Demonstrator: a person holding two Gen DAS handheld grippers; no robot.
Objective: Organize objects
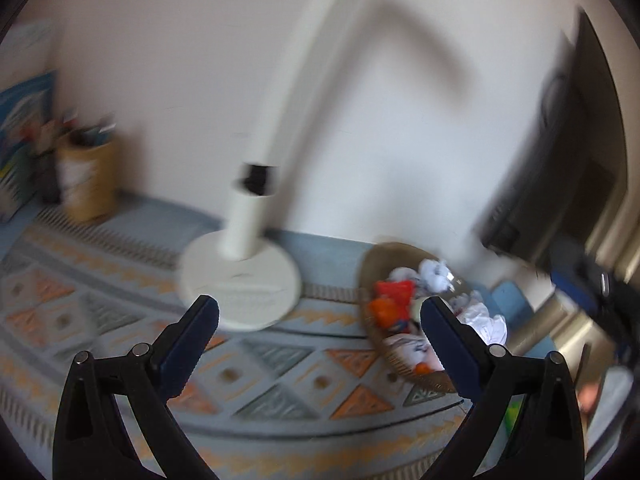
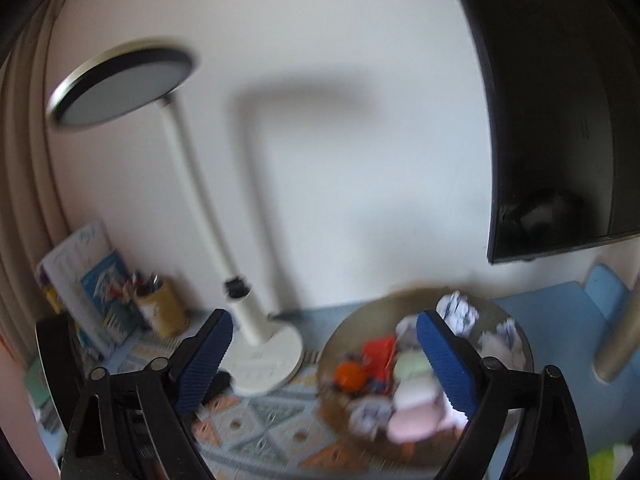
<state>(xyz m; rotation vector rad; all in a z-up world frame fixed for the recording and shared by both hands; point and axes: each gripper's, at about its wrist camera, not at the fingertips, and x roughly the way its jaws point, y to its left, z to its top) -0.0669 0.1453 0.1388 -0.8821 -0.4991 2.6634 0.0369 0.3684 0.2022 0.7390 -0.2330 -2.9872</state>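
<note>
A round brown basket (image 2: 340,344) sits on the patterned mat, holding crumpled white papers (image 2: 460,312), an orange ball (image 2: 350,374), a red item (image 2: 378,354) and pale soft things. In the left wrist view the same basket (image 1: 376,264) lies right of centre with the red and orange items (image 1: 390,304) inside. My left gripper (image 1: 320,316) is open with nothing between its fingers, above the mat near the lamp base. My right gripper (image 2: 324,334) is open and empty too, with its right finger in front of the basket. Both views are blurred.
A white desk lamp (image 2: 264,354) stands left of the basket, its base (image 1: 240,280) on the mat (image 1: 260,380). A yellow pen cup (image 2: 160,308) and books (image 2: 92,280) stand at the far left by the wall. A dark monitor (image 2: 560,120) hangs at the right.
</note>
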